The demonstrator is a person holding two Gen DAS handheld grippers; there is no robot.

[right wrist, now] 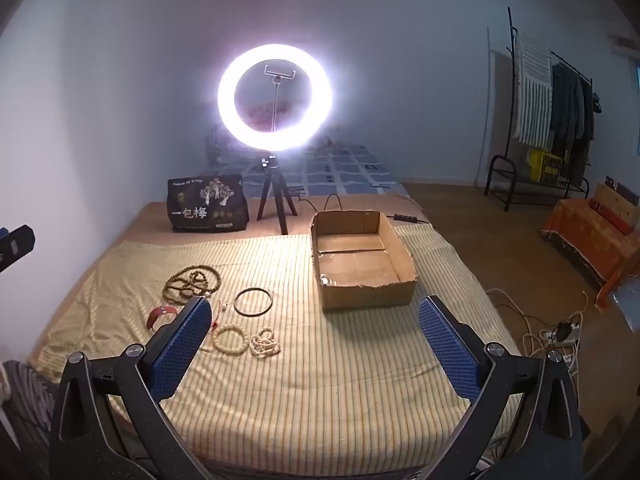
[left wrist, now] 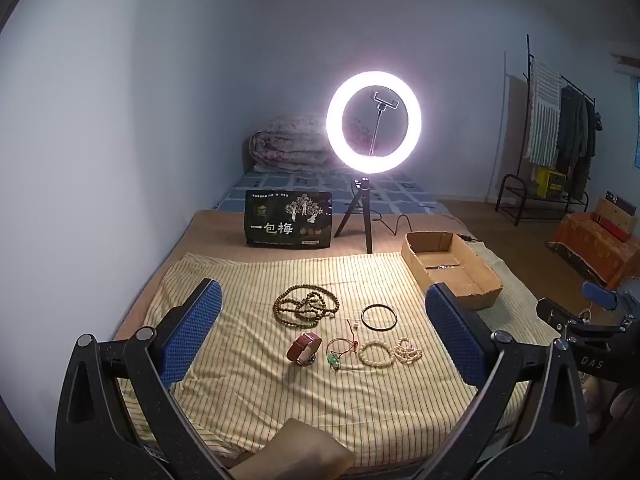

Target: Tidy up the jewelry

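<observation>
Both grippers (left wrist: 324, 332) (right wrist: 316, 334) gape empty at frame bottom; centre-frame, limp beads (left wrist: 306, 305) probably bunch, so pinch a gathered clump.

Pale yellow cloth (left wrist: 248, 392) with thin dark stripes fills the lower frame. On it, centre: olive-brown bead strand (left wrist: 306, 306), black bangle (left wrist: 379, 317), dark red watch strap (left wrist: 304, 347), cream bead bracelet (left wrist: 375, 354). Blue dimpled pads (left wrist: 192, 332) on black gripper arms, lower corners. Plain brown cardboard box (right wrist: 362, 258), mid-right. White-glowing ring light (right wrist: 275, 98), upper centre.
</observation>
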